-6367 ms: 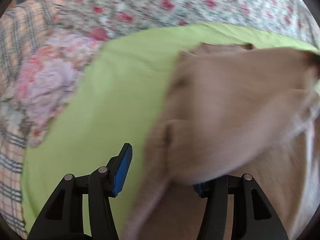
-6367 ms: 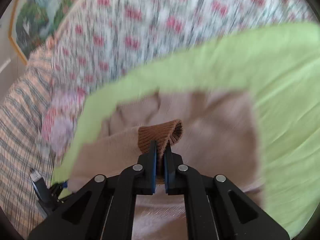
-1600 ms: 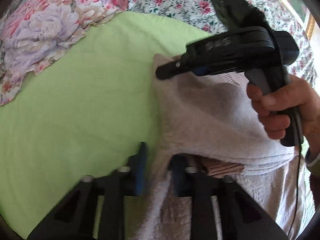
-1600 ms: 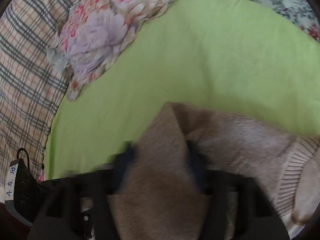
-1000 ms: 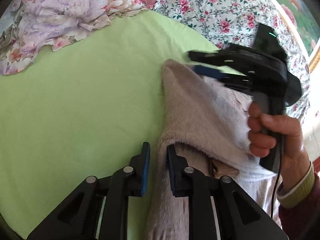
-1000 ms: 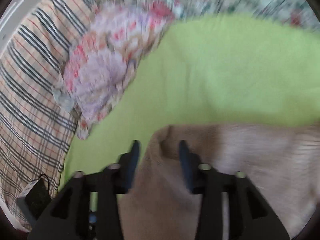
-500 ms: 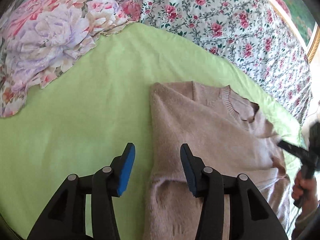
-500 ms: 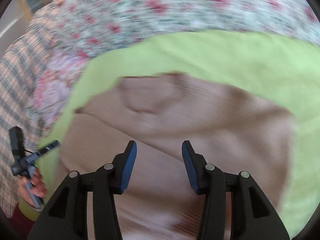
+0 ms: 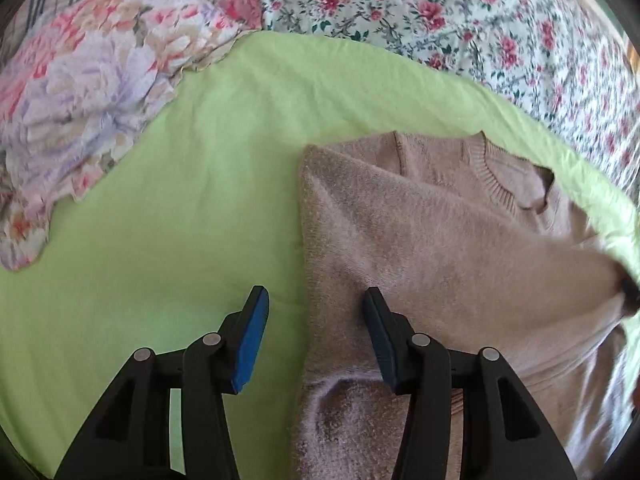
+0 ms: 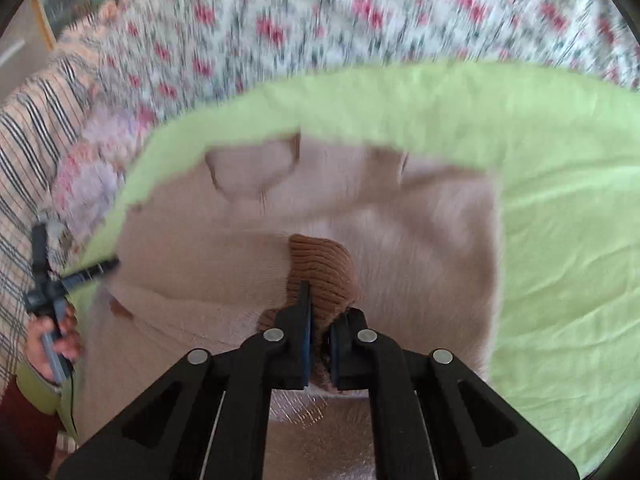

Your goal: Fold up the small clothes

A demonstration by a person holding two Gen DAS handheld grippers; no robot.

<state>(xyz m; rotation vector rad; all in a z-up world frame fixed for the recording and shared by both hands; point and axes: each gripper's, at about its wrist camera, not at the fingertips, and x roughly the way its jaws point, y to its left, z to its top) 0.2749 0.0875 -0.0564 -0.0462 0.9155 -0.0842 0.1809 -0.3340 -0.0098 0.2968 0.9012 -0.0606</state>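
Observation:
A beige knit sweater (image 9: 432,232) lies on a lime-green sheet (image 9: 192,200), its left side folded inward with a straight left edge. My left gripper (image 9: 314,320) is open and empty, straddling that folded edge near the hem. In the right wrist view the sweater (image 10: 420,240) lies collar away from me, and my right gripper (image 10: 318,320) is shut on the brown ribbed sleeve cuff (image 10: 320,268), held over the sweater's middle. The left gripper (image 10: 68,280) shows at the far left in a hand.
A pastel floral pillow (image 9: 80,92) lies at the left of the sheet. A rose-print quilt (image 9: 460,20) runs behind it. A plaid cloth (image 10: 28,140) lies at the far left. The green sheet (image 10: 560,240) stretches to the right of the sweater.
My right gripper, open half a second ago, has shut on the brown sleeve cuff. My left gripper stays open and has moved slightly closer to the sweater's folded edge.

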